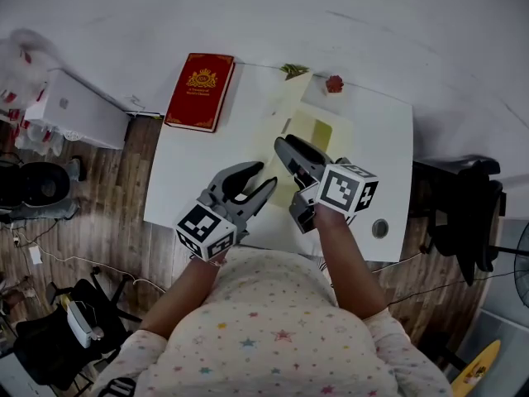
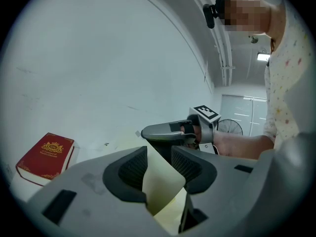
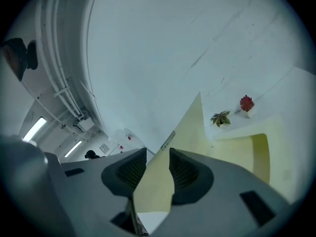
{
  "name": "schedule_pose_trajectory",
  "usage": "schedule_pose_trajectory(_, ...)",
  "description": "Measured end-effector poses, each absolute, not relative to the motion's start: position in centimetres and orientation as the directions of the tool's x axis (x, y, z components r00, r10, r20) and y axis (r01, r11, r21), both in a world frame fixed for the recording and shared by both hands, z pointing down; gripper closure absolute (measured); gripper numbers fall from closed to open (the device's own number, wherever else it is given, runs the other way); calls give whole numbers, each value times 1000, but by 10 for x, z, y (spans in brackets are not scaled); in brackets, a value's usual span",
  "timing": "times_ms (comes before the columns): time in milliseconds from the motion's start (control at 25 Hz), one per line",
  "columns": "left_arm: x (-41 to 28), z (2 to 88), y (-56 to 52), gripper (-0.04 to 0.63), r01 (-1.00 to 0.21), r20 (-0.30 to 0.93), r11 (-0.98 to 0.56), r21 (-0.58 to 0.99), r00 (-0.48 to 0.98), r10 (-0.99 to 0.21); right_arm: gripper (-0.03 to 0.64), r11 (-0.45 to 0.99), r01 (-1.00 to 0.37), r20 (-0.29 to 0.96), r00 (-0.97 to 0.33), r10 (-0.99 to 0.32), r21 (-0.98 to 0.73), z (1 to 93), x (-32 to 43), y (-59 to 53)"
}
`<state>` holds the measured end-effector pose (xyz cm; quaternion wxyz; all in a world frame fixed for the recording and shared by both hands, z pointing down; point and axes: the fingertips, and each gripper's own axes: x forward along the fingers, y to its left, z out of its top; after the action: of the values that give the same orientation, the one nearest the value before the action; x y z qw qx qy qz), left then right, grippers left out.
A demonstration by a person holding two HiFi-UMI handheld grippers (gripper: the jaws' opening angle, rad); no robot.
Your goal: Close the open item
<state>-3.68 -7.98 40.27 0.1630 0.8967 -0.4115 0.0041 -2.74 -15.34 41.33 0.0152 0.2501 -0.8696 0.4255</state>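
The pale yellow folder [image 1: 337, 127] lies open in the middle of the white table [image 1: 190, 172], toward its far edge. Its cover [image 1: 285, 106] stands up along the left side, and the deeper yellow inside faces up to the right of it. My right tongs [image 1: 283, 145] reach in over the near part of the folder. In the right gripper view their jaws [image 3: 158, 159] are partly apart, and the cover [image 3: 192, 127] rises between them and runs on past the tips; the pads do not press it flat. My left tongs [image 1: 263, 174] come in from the near left, also partly open. In the left gripper view the cover [image 2: 160, 181] slants across the gap between the jaws [image 2: 159, 157] without being pinched, and the right tongs [image 2: 148, 132] show just beyond it. Behind the folder, at the table's far edge, stand a small green plant [image 1: 294, 70] and a little red flower [image 1: 334, 83], close together. A red book [image 1: 200, 91] with a gold crest lies flat at the far left corner, well apart from the folder.
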Motion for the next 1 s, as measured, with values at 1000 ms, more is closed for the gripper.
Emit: schedule_pose_trajectory(1000,-33,406,-84,408,-587,135,-714,382,799,-585,595,452,-561,328,-805,-494,-694,433,12,-171)
